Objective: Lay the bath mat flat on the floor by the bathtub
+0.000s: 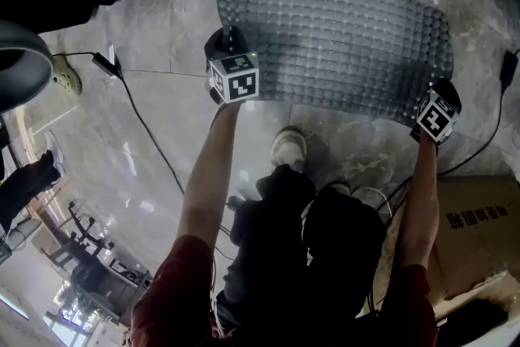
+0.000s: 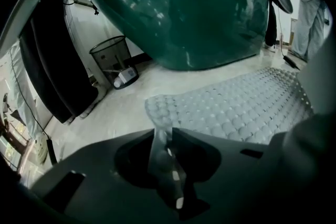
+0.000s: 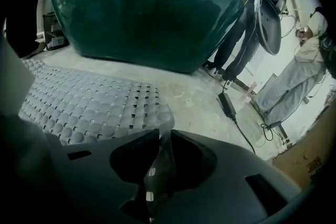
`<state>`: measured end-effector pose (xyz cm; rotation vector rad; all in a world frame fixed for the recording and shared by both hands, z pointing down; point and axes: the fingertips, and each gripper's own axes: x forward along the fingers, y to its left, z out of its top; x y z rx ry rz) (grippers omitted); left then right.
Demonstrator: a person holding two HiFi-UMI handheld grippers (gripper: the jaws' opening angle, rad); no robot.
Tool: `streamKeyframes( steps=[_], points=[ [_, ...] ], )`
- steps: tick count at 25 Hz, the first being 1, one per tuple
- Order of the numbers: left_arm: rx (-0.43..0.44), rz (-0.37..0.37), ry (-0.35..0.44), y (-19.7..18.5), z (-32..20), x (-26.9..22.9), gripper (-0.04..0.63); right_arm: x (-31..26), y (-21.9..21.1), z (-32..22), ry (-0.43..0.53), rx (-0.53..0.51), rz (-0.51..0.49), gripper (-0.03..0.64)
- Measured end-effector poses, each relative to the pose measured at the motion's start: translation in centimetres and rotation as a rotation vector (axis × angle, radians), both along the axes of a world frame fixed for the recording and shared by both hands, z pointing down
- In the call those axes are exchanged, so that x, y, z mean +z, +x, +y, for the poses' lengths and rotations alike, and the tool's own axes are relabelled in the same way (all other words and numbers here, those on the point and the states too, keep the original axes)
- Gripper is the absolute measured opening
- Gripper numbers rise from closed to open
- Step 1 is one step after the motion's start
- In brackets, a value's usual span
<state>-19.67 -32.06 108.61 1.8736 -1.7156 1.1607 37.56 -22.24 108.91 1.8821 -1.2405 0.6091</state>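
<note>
Left hand-held gripper [image 1: 230, 38] and right hand-held gripper [image 1: 443, 89] nearly closed, each pinching a near corner of the bath mat [image 1: 341, 36]. Looks pretty much spread on the floor [image 1: 154, 118] beside the green bathtub [image 2: 178, 8]. Next up, probably: ease both open, back off low.

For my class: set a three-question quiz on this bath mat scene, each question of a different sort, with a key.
1. True or false: the mat is rolled up.
2. What is between the jaws of the left hand-held gripper and the right hand-held gripper? A cable; B mat edge; C nothing.
3. Name the big dark green thing beyond the mat.
Key: 1 false, it is spread out; 2 B; 3 bathtub.
</note>
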Motion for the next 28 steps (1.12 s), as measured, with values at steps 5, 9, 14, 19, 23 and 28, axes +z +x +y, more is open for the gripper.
streamKeyframes(
  steps=[5,9,14,19,23,28],
  points=[
    [-0.031,0.009,-0.006,-1.7,-0.1,1.5,0.091,1.2,0.8,0.4,-0.011,0.012,0.015,0.12],
    [-0.046,0.002,-0.028,-2.8,0.1,2.3,0.218,1.2,0.9,0.2,0.005,0.011,0.035,0.191],
    [-0.039,-0.022,-0.046,-3.2,0.7,2.3,0.247,0.1,-0.6,-1.1,0.053,-0.03,0.031,0.235],
    [-0.004,-0.004,-0.001,-1.0,-0.1,0.0,0.247,-0.9,-3.1,-2.3,0.09,-0.066,-0.035,0.236],
    [0.019,0.052,0.026,1.7,-0.2,-2.7,0.247,-3.0,-6.0,-3.0,0.13,-0.103,-0.107,0.236],
    [0.066,0.119,0.082,5.4,-0.2,-7.8,0.235,-6.9,-9.1,-3.5,0.178,-0.126,-0.186,0.236]
  ],
)
